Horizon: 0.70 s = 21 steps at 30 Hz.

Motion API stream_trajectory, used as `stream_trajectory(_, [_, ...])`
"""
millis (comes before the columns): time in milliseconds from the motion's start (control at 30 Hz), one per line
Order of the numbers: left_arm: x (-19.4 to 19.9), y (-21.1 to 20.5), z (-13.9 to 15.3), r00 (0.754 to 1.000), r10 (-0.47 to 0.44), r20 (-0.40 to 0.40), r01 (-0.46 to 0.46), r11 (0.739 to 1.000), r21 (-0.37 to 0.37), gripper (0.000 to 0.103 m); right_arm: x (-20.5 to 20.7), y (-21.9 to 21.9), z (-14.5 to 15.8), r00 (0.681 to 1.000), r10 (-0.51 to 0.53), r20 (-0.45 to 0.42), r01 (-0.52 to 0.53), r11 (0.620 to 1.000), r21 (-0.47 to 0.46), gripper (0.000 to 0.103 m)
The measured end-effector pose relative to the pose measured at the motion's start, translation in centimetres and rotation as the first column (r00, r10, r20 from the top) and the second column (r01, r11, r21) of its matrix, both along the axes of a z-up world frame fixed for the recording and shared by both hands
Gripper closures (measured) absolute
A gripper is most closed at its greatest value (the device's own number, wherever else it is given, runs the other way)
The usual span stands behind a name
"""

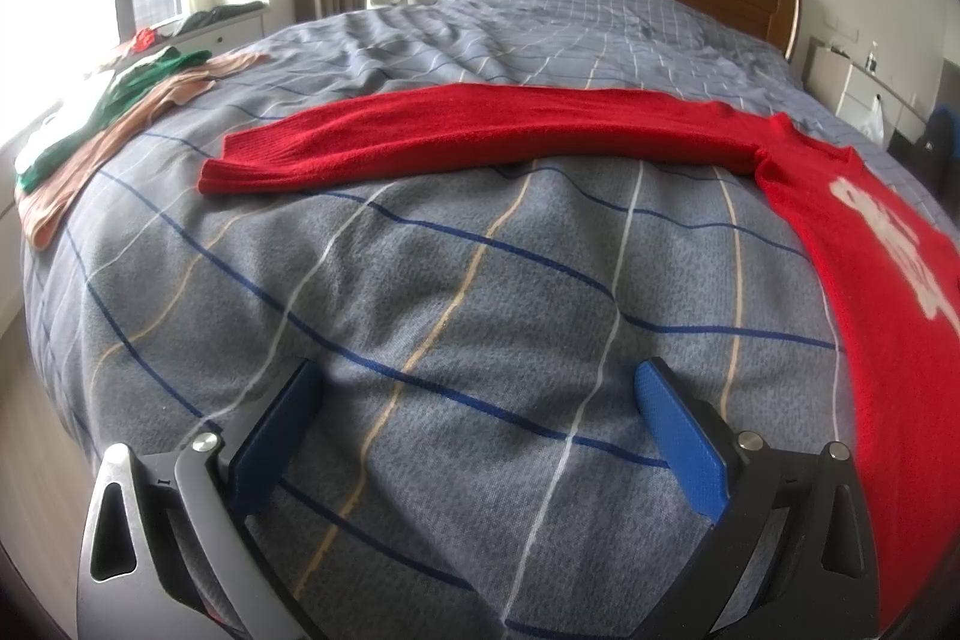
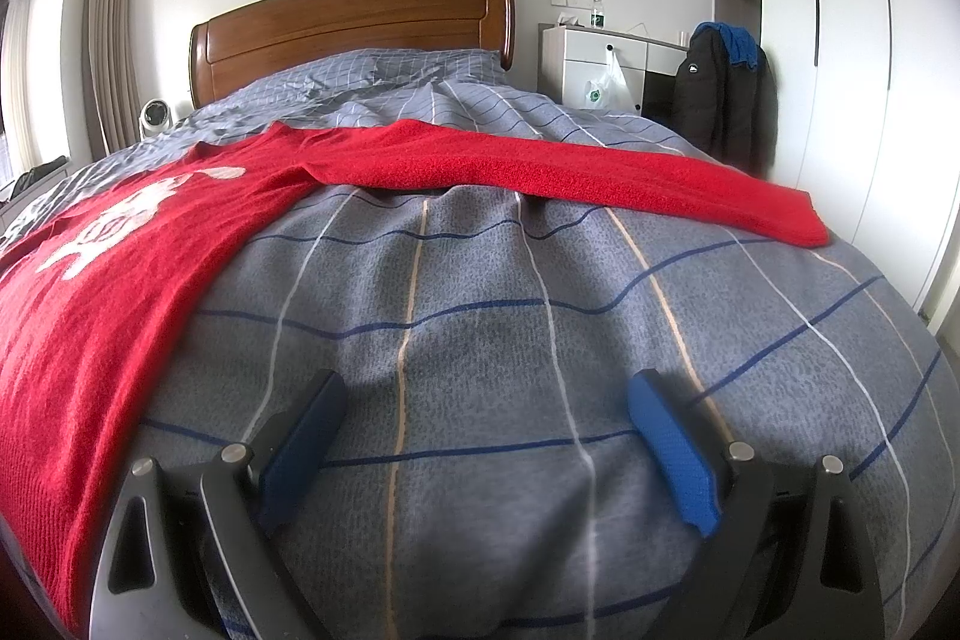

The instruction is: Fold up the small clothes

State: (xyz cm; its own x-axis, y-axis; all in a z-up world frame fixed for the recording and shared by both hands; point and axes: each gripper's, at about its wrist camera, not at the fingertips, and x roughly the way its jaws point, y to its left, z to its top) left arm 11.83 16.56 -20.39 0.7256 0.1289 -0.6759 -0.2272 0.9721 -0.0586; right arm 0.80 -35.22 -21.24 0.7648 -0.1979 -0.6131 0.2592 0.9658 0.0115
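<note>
A red knit sweater with a white print lies flat on the bed. In the left wrist view its body (image 1: 888, 292) runs down the right edge and one sleeve (image 1: 456, 136) stretches left across the bed. In the right wrist view the body (image 2: 102, 268) fills the left side and the other sleeve (image 2: 600, 172) reaches right. My left gripper (image 1: 480, 382) is open above bare bedding, short of the sleeve. My right gripper (image 2: 486, 388) is open too, over bare bedding beside the sweater's side edge. Neither holds anything.
The bed has a grey checked cover (image 1: 456, 316) and a wooden headboard (image 2: 354, 22). Green and beige garments (image 1: 114, 124) lie at the bed's left edge. A white nightstand (image 2: 594, 58), a dark jacket (image 2: 720, 82) and white wardrobes (image 2: 840, 40) stand on the right.
</note>
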Motion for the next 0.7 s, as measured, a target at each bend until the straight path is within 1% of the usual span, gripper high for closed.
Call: stream_trajectory(700, [0.04,-0.10,-0.06,1.000,0.000,0.001,0.000,1.000,0.002,0.000,-0.01,0.16,0.02,1.000,0.000,0.000,0.000,1.000,-0.003,0.009])
